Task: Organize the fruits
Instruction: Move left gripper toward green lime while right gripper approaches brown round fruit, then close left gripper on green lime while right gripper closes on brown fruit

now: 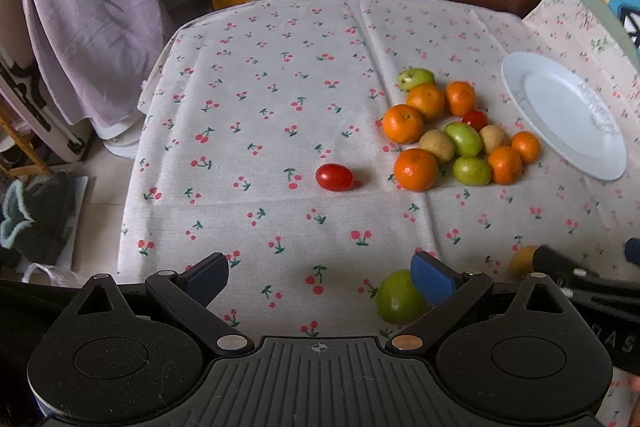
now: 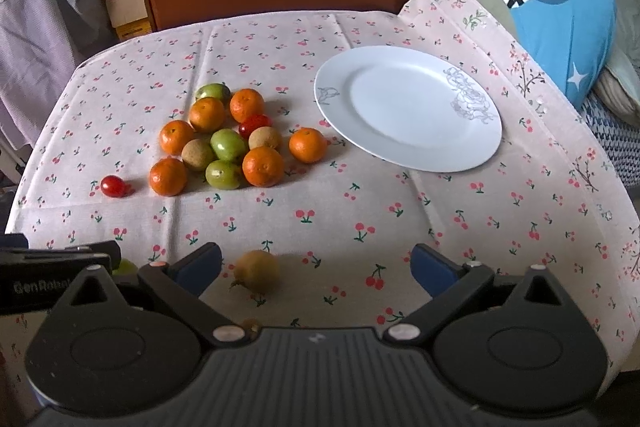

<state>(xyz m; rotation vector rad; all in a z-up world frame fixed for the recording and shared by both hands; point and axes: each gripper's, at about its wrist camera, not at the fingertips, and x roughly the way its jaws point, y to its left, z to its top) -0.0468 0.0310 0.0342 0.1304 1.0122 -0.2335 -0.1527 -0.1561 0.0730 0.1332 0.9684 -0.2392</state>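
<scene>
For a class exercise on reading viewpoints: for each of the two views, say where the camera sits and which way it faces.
Left wrist: on the left gripper, facing forward over the tablecloth; its open fingers show, and the right gripper's tip at right.
Right wrist: on the right gripper, facing the white plate; its open fingers show, the left gripper at left.
Shared: the fruit pile, plate, lone red tomato.

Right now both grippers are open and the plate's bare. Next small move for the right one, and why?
Probably ease the right gripper forward and slightly left, so its open fingers straddle the brownish fruit lying just ahead near its left finger. That is the closest loose fruit, apart from the pile, and the white plate is on the right side with nothing on it.
</scene>
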